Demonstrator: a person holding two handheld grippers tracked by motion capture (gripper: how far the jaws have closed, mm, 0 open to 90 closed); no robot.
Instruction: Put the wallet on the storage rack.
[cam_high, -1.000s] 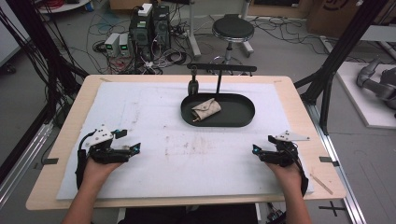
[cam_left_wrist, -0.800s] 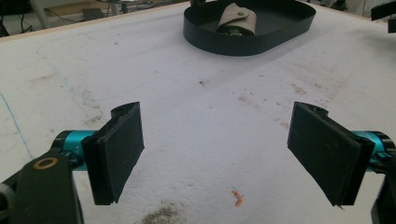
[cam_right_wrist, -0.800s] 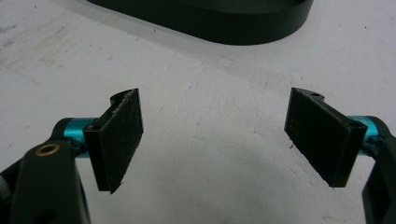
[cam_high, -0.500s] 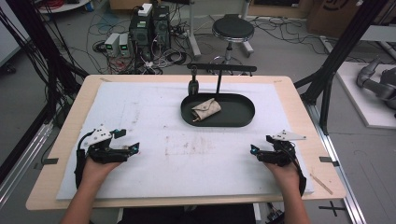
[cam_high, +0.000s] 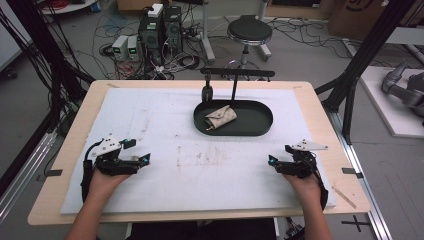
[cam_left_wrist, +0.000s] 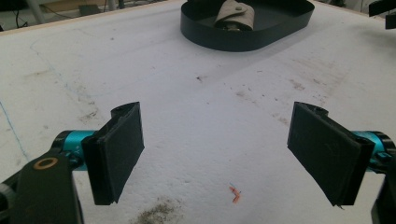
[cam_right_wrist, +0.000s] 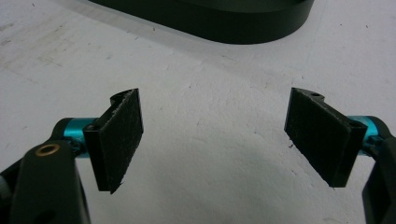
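A black oval tray (cam_high: 260, 119) sits at the far middle of the white mat, and a beige folded pouch (cam_high: 220, 116) lies in its left half. The left gripper view shows the same tray (cam_left_wrist: 280, 28) and pouch (cam_left_wrist: 235, 13) far ahead. My left gripper (cam_high: 142, 158) rests low on the mat at the near left, jaws wide open and empty (cam_left_wrist: 217, 154). At the near right my right gripper (cam_high: 272, 161) is also open with nothing between its jaws (cam_right_wrist: 212, 140). The tray's near wall (cam_right_wrist: 224, 28) lies ahead of it.
A black stand (cam_high: 235, 75) with a crossbar rises just behind the tray, a small dark object (cam_high: 206, 93) beside it. The white mat (cam_high: 165, 125) bears brown stains (cam_high: 200, 156) at its middle. A small orange scrap (cam_left_wrist: 235, 193) lies between the left jaws. The table edge (cam_high: 350, 200) runs near right.
The right gripper has shifted slightly left and forward on the mat. The left gripper has stayed in place.
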